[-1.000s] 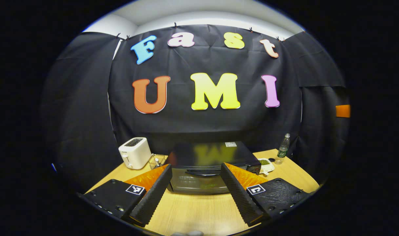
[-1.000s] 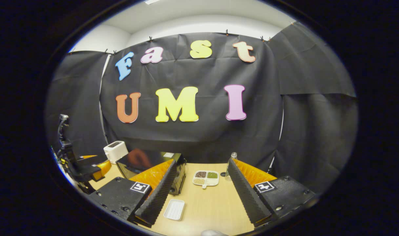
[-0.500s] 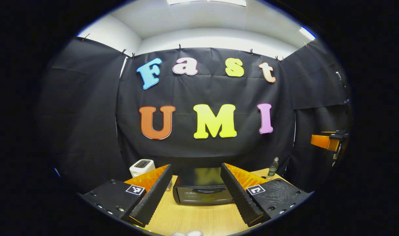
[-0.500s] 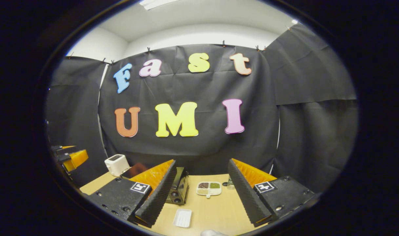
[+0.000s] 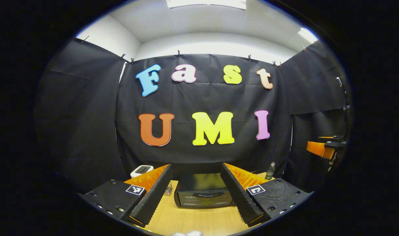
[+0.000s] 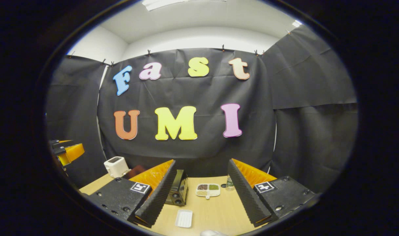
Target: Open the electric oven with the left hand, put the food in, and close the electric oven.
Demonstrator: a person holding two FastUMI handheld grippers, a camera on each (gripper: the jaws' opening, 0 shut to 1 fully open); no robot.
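You held your left gripper (image 5: 196, 193) back from the oven (image 5: 203, 194), jaws wide open and empty, lined up on its shut door, presumably ready to reach for the handle. The oven sat toward the bench's (image 6: 215, 209) far edge. Your right gripper (image 6: 202, 193) also stood open and empty, above the white tray (image 6: 184, 218) near the front edge, probably waiting to load it.

Wooden table (image 6: 215, 209): oven (image 5: 202, 195), toaster (image 6: 115, 166), tray (image 6: 184, 218).
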